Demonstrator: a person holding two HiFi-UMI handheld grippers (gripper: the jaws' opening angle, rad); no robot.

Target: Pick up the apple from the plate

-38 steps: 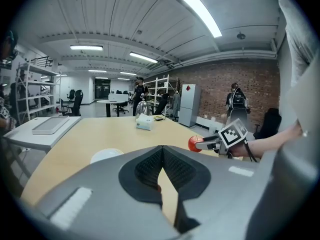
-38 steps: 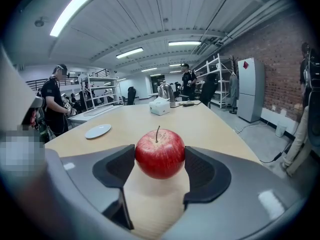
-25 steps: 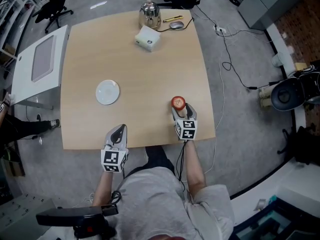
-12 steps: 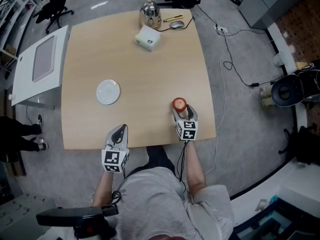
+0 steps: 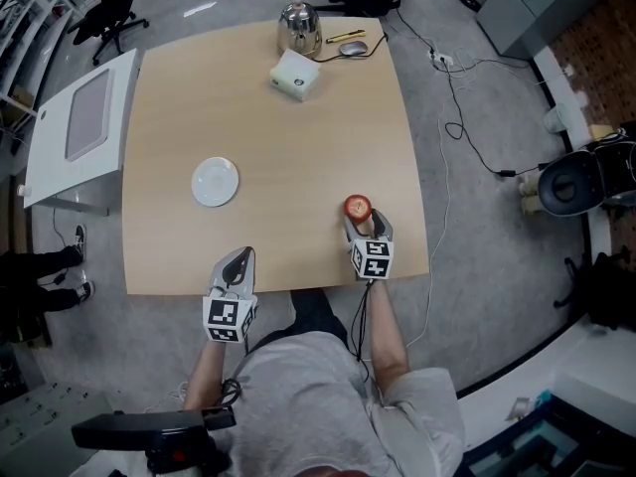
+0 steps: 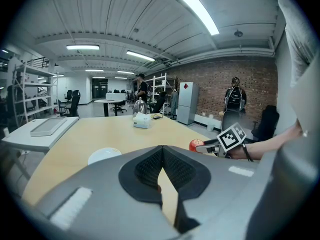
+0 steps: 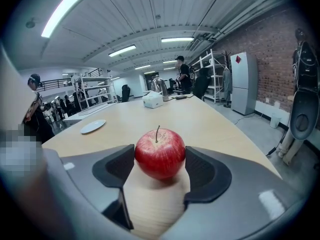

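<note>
I am gripping the apple [image 5: 357, 207] with the right gripper [image 7: 160, 162], pads [image 7: 201, 167] pressing both sides, well apart from the plate [image 5: 215, 182]; left gripper [image 6: 163, 150] is sitting closed.

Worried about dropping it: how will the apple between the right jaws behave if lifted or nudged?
The apple is round and glossy, so it may slip or roll on the flat table. It looks firm, likely solid and weighty. The right gripper meets its widest sides, probably a steady hold.
</note>
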